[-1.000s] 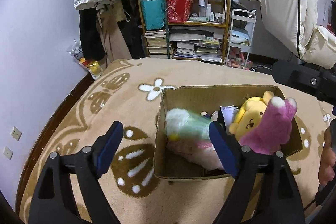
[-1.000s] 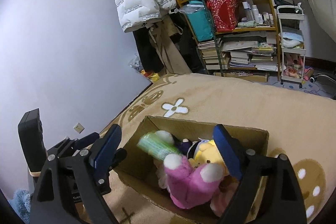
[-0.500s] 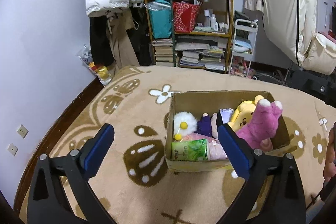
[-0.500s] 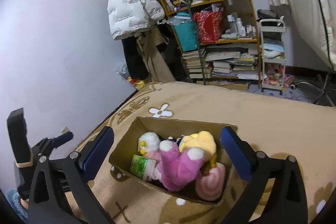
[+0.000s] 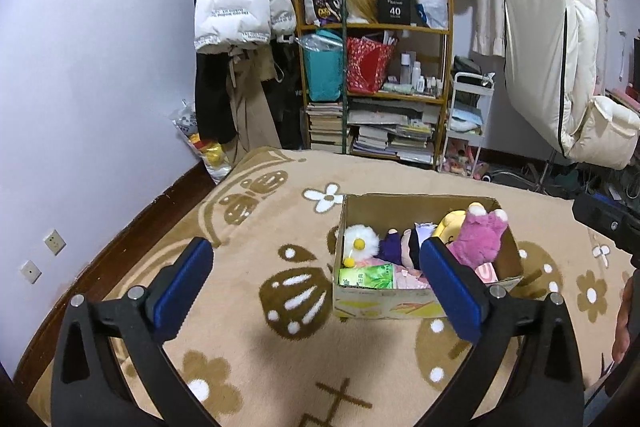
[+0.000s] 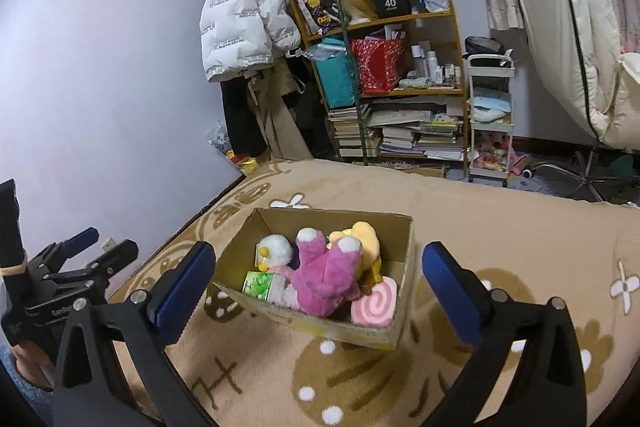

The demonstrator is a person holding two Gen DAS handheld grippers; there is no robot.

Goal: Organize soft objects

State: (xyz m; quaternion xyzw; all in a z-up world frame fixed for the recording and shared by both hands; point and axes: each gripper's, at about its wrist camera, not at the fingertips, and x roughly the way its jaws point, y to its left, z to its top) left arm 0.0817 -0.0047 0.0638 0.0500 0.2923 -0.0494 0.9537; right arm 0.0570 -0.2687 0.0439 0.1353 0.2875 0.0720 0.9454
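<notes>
On a tan flowered blanket point(image 5: 248, 307) sits an open cardboard box point(image 5: 424, 213) packed with soft toys, a pink plush point(image 6: 326, 273) on top. Both the left gripper point(image 5: 316, 287) and right gripper point(image 6: 318, 285) hover above it, jaws spread wide, holding nothing.

Fuzzy plush toys point(image 6: 326, 277), matt cardboard box point(image 6: 404, 259)

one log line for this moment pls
left gripper: open, empty | right gripper: open, empty | box: on blanket, holds pink plush, green pack | phase: both clear of box
</notes>
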